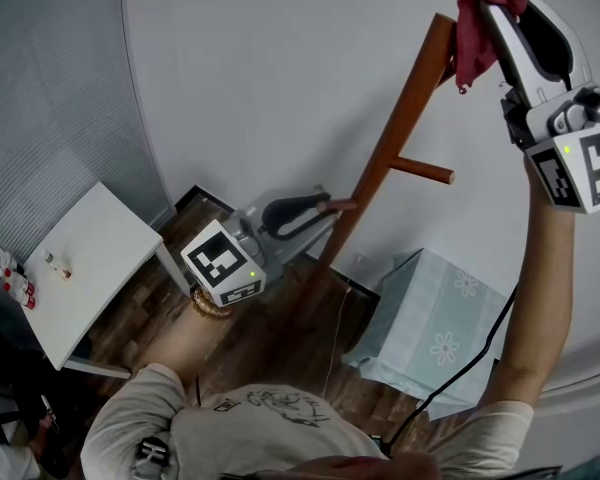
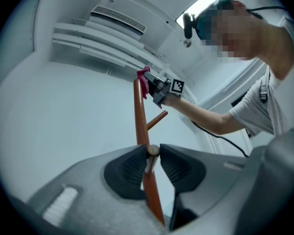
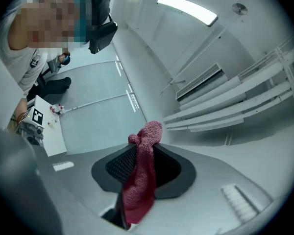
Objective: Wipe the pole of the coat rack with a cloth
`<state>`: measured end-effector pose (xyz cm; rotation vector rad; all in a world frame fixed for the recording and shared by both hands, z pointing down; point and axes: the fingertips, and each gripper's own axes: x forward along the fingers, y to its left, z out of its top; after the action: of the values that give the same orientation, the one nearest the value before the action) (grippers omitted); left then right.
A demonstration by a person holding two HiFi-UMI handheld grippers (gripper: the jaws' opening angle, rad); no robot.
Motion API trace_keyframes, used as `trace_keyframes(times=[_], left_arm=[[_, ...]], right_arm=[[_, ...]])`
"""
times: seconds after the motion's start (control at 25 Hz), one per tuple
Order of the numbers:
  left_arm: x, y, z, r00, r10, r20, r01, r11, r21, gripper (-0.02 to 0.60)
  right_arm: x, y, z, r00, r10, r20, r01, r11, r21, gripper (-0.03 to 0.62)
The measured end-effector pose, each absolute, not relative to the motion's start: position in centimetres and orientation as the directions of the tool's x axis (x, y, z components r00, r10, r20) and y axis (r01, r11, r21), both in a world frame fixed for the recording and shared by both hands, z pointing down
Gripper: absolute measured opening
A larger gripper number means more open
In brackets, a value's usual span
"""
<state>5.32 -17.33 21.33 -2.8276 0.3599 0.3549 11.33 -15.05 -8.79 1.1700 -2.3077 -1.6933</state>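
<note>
The brown wooden coat rack pole point(image 1: 390, 148) leans from the floor up to the upper right, with a side peg point(image 1: 425, 171). My left gripper point(image 1: 315, 208) is shut on a lower peg point(image 2: 153, 151) of the rack, with the pole point(image 2: 141, 121) just behind its pads. My right gripper point(image 1: 495, 3) is raised beside the top of the pole and is shut on a red cloth point(image 1: 480, 18). The cloth point(image 3: 143, 177) hangs in a bunch from between the pads. From the left gripper view the cloth point(image 2: 143, 80) lies against the pole's top end.
A white table point(image 1: 95, 258) with small bottles point(image 1: 18, 286) stands at the left. A box under a light blue flowered cover point(image 1: 430, 328) sits right of the rack's foot on the wooden floor point(image 1: 270, 338). A black cable point(image 1: 460, 373) runs below my right arm.
</note>
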Motion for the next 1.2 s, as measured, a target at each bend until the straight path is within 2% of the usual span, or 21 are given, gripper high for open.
trace_keyframes(times=[0.2, 0.52, 0.64, 0.8, 0.92, 1.2], left_arm=[[4.9, -16.5, 19.0, 0.937, -0.211, -0.28, -0.279, -0.933, -0.229, 0.086], [5.1, -16.5, 19.2, 0.939, -0.216, -0.269, -0.284, -0.927, -0.247, 0.086], [5.0, -16.6, 19.2, 0.937, -0.217, -0.272, -0.286, -0.926, -0.248, 0.086], [5.0, -16.6, 19.2, 0.931, -0.231, -0.283, -0.301, -0.924, -0.236, 0.084], [4.9, -16.6, 19.2, 0.924, -0.24, -0.297, -0.311, -0.924, -0.221, 0.084], [5.3, -16.8, 19.4, 0.926, -0.236, -0.294, -0.309, -0.923, -0.231, 0.084]], right_arm=[[9.8, -14.1, -7.8, -0.7, -0.617, -0.359, -0.515, 0.088, 0.852, 0.104], [8.9, -15.3, 0.1, -0.622, -0.762, -0.179, -0.268, -0.008, 0.963, 0.104], [8.8, -15.8, 3.1, -0.597, -0.798, -0.086, -0.161, 0.014, 0.987, 0.104], [8.6, -15.9, 5.6, -0.598, -0.802, -0.01, -0.112, 0.072, 0.991, 0.104], [8.9, -14.6, 5.1, -0.6, -0.799, -0.039, -0.122, 0.043, 0.992, 0.104], [10.1, -8.7, 0.8, -0.63, -0.723, -0.285, -0.288, -0.123, 0.95, 0.104]])
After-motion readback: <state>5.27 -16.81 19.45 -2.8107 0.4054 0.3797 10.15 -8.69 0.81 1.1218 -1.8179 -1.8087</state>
